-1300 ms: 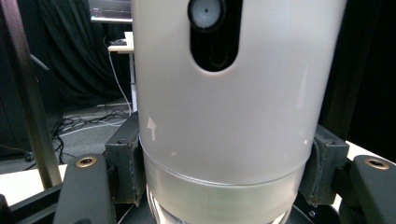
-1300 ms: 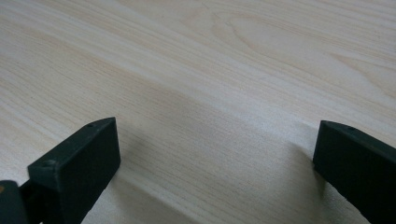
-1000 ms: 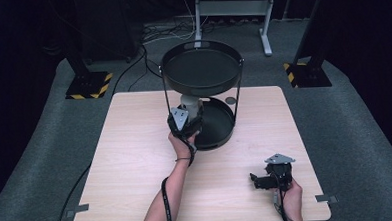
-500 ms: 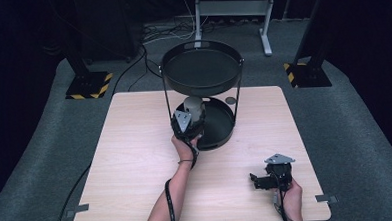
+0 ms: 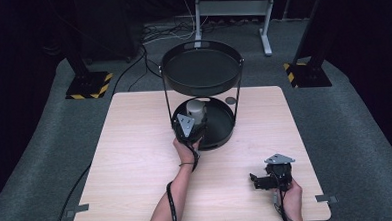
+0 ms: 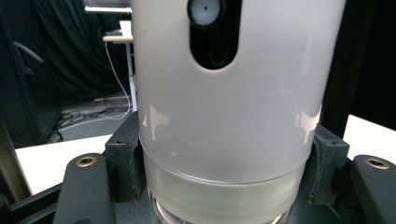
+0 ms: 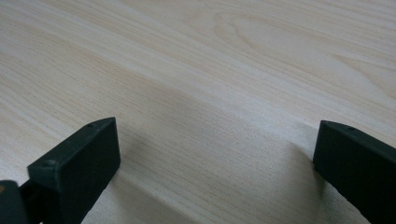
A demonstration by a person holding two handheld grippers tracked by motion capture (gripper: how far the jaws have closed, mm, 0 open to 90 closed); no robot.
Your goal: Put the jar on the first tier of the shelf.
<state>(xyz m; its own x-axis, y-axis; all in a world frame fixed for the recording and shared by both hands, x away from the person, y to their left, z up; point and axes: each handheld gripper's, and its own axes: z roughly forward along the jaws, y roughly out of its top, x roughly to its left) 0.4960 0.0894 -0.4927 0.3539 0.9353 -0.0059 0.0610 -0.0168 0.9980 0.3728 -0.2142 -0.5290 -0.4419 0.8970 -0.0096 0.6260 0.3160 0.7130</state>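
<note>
From the high view, your left gripper (image 5: 190, 124) holds the white cylinder (image 5: 196, 110) over the lower tray (image 5: 224, 133) of the black two-tier stand (image 5: 202, 72). Your right gripper (image 5: 261, 181) sits on the wooden counter (image 5: 126, 158), well apart from the stand. In the left gripper view, both pads press the cylinder's (image 6: 233, 102) sides. In the right gripper view, the jaws stand wide over bare counter (image 7: 210, 84). Grey carpet surrounds the counter.
</note>
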